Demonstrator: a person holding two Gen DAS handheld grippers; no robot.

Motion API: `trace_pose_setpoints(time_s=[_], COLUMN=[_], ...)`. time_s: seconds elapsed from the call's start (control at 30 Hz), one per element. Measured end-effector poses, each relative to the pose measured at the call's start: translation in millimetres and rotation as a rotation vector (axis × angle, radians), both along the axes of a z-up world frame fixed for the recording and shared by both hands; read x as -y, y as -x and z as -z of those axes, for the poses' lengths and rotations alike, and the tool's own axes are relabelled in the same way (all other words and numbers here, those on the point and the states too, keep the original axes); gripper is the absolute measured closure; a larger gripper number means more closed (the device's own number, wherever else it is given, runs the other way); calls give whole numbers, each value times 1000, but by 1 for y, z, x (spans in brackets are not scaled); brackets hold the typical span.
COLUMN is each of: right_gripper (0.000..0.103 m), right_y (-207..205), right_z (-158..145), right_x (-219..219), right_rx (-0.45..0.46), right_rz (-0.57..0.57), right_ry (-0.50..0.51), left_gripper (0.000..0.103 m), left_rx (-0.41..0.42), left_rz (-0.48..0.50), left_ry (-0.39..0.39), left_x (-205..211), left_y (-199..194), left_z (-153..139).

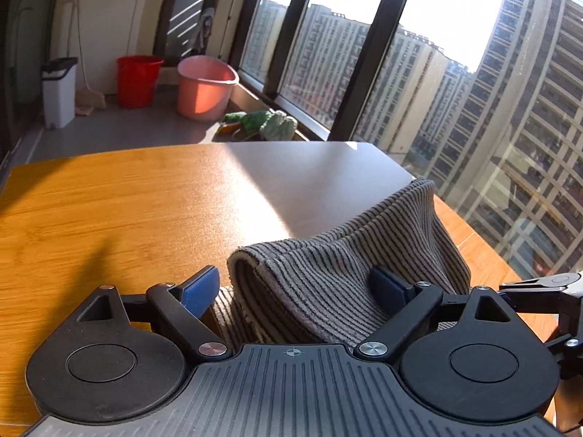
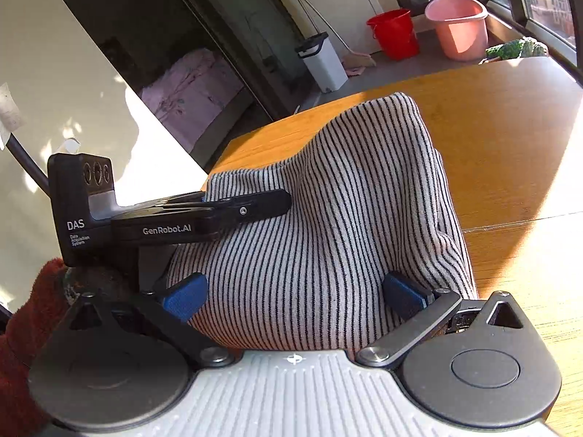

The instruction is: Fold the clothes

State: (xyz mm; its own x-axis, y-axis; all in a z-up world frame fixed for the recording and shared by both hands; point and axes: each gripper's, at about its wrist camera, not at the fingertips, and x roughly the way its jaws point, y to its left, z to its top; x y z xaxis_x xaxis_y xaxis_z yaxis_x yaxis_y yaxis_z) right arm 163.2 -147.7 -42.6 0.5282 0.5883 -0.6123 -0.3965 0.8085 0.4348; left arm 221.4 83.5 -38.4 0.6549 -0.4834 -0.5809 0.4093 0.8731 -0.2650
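Striped garment (image 2: 328, 218) fills the gap between the right gripper (image 2: 295, 296) pads – contact unclear. Left gripper (image 1: 297, 287): garment's lower part hidden behind its body.

Left hand-held gripper (image 2: 251, 202) reads "DAS" and "GenRobot.AI" (white lettering).

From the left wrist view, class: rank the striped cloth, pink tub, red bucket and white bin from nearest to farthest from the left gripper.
1. Striped cloth: between the left gripper's open fingers, on the wooden table.
2. Pink tub: on the floor past the table, near the window.
3. Red bucket: left of the tub, slightly farther back.
White bin: far left; too close to call against the buckets.
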Motion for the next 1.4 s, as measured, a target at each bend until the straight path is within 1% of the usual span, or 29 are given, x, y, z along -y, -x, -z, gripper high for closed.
trace_pose_setpoints(time_s=[0.03,0.07,0.17,0.27,0.37,0.43,0.6,0.67,0.7,0.77,0.83,0.9,1.0,1.03,1.07,1.17,1.23,1.27,1.33,1.4], right_gripper=[0,0,0,0,0,0,0,0,0,0,0,0,0,0,0,0,0,0,0,0], right_y=[4,9,12,15,21,24,13,-6,-10,-16,-20,-19,-13,-11,-10,-8,-6,-3,4,12], right_z=[2,4,4,3,-3,-12,-29,-16,-6,3,2,-1,-6,-7,-8,-11,-13,-16,-21,-23], right_x=[-6,-12,-12,-12,-9,-4,16,14,13,16,18,14,0,-6,-11,-24,-25,-23,-16,-2], right_rx=[36,73,87,95,110,132,172,99,77,63,59,103,211,246,275,341,341,326,289,224], right_rz=[-6,-12,-15,-17,-17,-9,118,150,138,134,135,118,87,80,76,71,79,91,119,130], right_ry=[36,72,83,85,94,88,152,266,275,223,212,249,347,382,411,482,485,467,423,339], left_gripper=[15,16,20,20,22,20,18,18,18,18,18,18,19,21,21,21,21,21,19,17], left_rx=[13,31,84,128,99,88,60,56,52,43,27,12,-10,-17,-24,-42,-32,-27,-16,-3], left_rz=[-2,0,38,82,86,81,69,66,68,71,74,76,78,79,79,81,80,79,77,76], left_ry=[-9,-24,-53,-83,-163,-158,-120,-112,-110,-103,-88,-72,-49,-41,-33,-14,-23,-28,-37,-50], left_x=[-1,-1,6,16,28,26,18,16,15,13,9,7,4,3,2,0,-1,-1,-2,-2], left_y=[3,6,10,11,-1,-4,-5,-5,-4,-3,-1,5,14,16,19,27,30,32,35,37], left_z=[-4,-10,-24,-35,-18,-10,-4,-3,-2,-1,0,0,1,1,2,2,0,0,-2,-4])
